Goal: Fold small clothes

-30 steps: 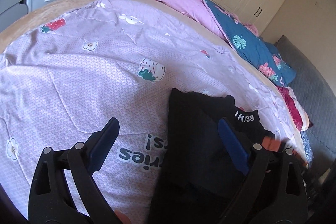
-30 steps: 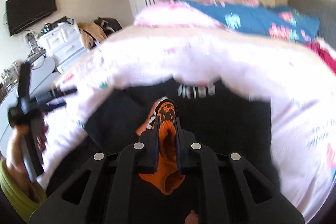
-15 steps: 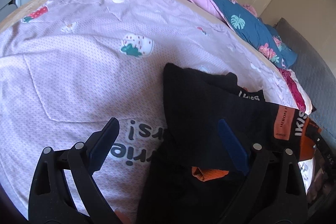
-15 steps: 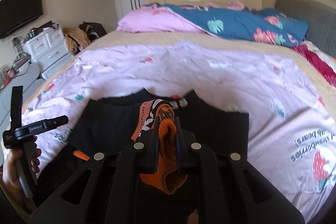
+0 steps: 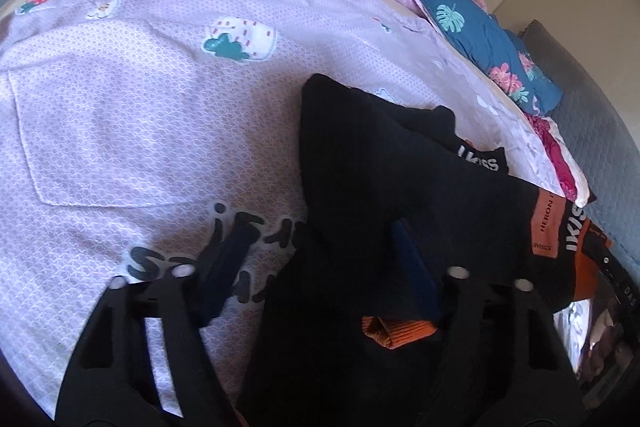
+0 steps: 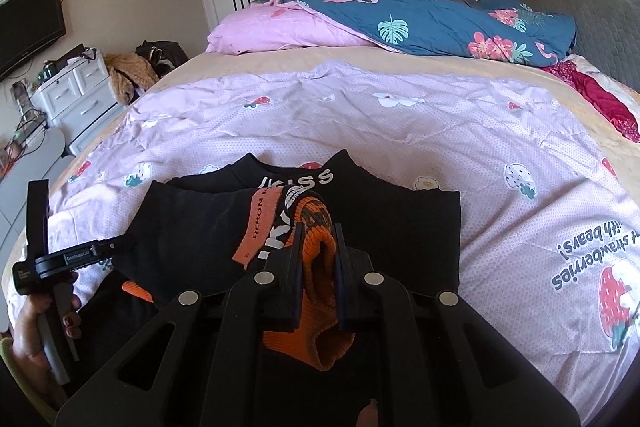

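Right, black top (image 6: 400, 223) lies on the pink quilt (image 6: 440, 131), bare quilt beyond its collar. My R gripper (image 6: 316, 259) pinches the orange cuff (image 6: 316, 251); L gripper (image 5: 320, 259) is closing w/ the top's edge between the jaws. Near hem is cut off under the tools.

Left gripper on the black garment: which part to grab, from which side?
Take the black garment at its near left edge, coming down from the left over the lilac quilt. That edge lies free between the closing jaws of the left gripper, while the right gripper already pinches the orange cuff.
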Demonstrator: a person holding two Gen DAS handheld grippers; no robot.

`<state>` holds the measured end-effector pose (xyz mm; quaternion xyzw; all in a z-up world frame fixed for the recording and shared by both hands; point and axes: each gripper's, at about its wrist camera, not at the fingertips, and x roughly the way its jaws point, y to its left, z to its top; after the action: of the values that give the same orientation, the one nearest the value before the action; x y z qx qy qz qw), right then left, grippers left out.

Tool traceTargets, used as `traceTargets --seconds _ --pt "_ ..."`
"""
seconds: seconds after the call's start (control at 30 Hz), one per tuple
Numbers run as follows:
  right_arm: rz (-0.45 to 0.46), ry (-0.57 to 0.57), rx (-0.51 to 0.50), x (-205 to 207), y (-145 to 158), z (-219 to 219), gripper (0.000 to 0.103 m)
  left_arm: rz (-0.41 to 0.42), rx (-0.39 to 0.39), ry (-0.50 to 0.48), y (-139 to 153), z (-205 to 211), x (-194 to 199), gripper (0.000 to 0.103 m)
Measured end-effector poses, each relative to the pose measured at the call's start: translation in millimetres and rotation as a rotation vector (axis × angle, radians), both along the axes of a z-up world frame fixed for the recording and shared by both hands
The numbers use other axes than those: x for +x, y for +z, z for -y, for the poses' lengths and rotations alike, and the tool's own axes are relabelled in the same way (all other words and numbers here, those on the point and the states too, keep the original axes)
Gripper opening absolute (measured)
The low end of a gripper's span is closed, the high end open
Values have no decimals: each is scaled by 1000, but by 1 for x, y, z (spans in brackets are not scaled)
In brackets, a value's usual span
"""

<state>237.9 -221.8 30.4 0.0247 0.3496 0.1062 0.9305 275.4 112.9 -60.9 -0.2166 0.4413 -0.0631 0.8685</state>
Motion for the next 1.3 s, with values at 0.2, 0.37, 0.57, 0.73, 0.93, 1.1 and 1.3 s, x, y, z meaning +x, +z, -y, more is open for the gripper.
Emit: traceTargets --seconds 0.2,0.37,0.57,0.73,0.93,1.1,1.3 --pt "-3 1 -10 0 -1 1 12 1 22 -23 1 9 -3 15" --pt "-24 -32 -66 4 -8 3 12 6 35 -34 6 9 -5 14" --pt "-87 -112 -133 16 -30 14 8 -7 74 -46 3 15 -4 15" --pt "-67 -130 -81 12 -25 25 8 -9 85 -48 4 18 -4 16" --pt "-57 -34 -26 4 -14 11 20 56 130 -32 27 22 -13 16" --pt "-88 33 -3 2 -18 -7 29 125 140 -44 48 29 -23 16" --pt "-120 99 -16 -1 -26 -29 32 121 149 -86 46 42 -22 16"
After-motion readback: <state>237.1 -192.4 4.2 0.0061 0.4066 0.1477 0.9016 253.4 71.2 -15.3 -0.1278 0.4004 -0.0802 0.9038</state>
